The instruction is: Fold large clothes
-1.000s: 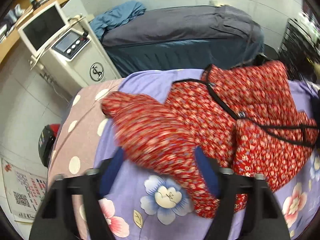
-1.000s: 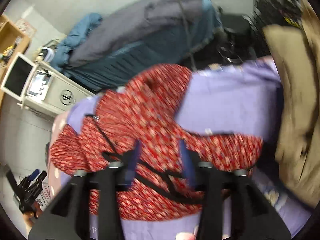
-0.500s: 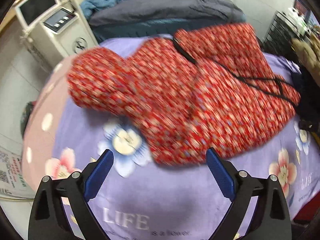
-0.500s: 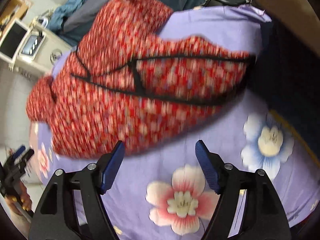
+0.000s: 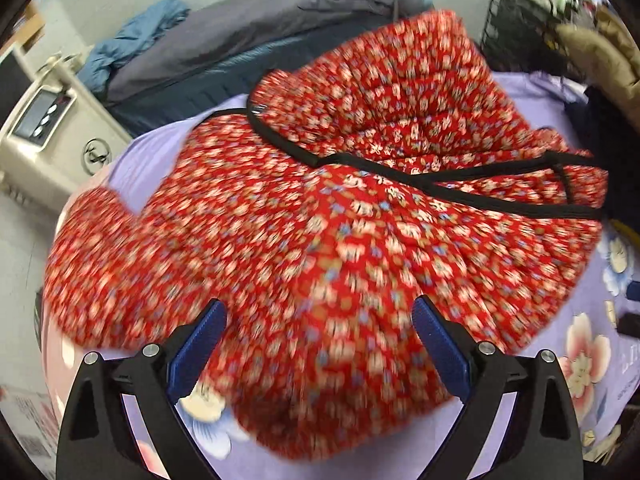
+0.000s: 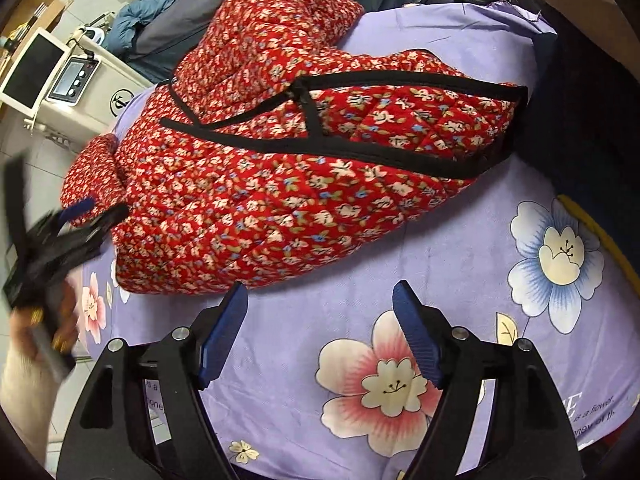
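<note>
right wrist, red jacket (image 6: 280, 184) folded (sheet (image 6: 360, 288) below)

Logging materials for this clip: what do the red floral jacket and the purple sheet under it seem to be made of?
Red floral jacket: looks like quilted, padded woven cloth, probably cotton, matt; diamond stitch lines and puffy folds show, with black binding on the edges. Purple sheet: thin, smooth printed fabric, slightly creased; the fibre cannot be told.
</note>
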Demonstrator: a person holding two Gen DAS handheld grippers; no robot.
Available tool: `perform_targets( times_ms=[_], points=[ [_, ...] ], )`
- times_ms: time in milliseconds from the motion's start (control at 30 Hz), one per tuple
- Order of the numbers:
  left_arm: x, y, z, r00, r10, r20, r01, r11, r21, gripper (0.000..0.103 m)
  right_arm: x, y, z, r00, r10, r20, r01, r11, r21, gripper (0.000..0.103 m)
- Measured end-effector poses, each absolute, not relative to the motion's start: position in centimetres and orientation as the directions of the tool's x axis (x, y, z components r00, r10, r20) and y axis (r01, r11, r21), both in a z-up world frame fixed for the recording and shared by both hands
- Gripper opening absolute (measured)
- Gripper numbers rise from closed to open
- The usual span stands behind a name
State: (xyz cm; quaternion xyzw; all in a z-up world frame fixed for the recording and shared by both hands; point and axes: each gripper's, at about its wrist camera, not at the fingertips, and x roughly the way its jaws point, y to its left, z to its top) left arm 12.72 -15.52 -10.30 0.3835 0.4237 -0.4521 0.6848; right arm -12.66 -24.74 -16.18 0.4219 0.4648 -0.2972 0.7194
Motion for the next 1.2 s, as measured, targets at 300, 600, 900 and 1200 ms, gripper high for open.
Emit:
perform_targets(
  times_ms=[300,600,900,1200],
  points=[
    [8.2,-13.6,-9.6,0.109,-0.335,-0.936,0.99,0.124,0.07,0.016,-17.4,-24.1,-17.8,0.35,-0.048,-0.936,0.881,0.358,0.31,0.075],
    [1.2,-1.4,-10.2,-0.119,-0.22,-0.968,0.984,-0.16,-0.085,0.017,-21.2,-26.7,-20.2,0.322,-0.012,-0.947,0.929,0.197,0.313,0.075],
    [4.6,2.8,-10.3,-0.207,-0.196,-0.958,0.978,-0.013,-0.209,0.071,-23.5,-30.4,-18.3,0.305,-0.12,-0.945,0.95,0.104,0.293,0.076],
    [9.9,2.5,-11.0,-0.165,-0.261,-0.951,0.901,0.353,-0.253,0.083,-23.1,-33.1,-22.2,0.383,-0.103,-0.918,0.924,0.022,0.383,0.076]
  ],
)
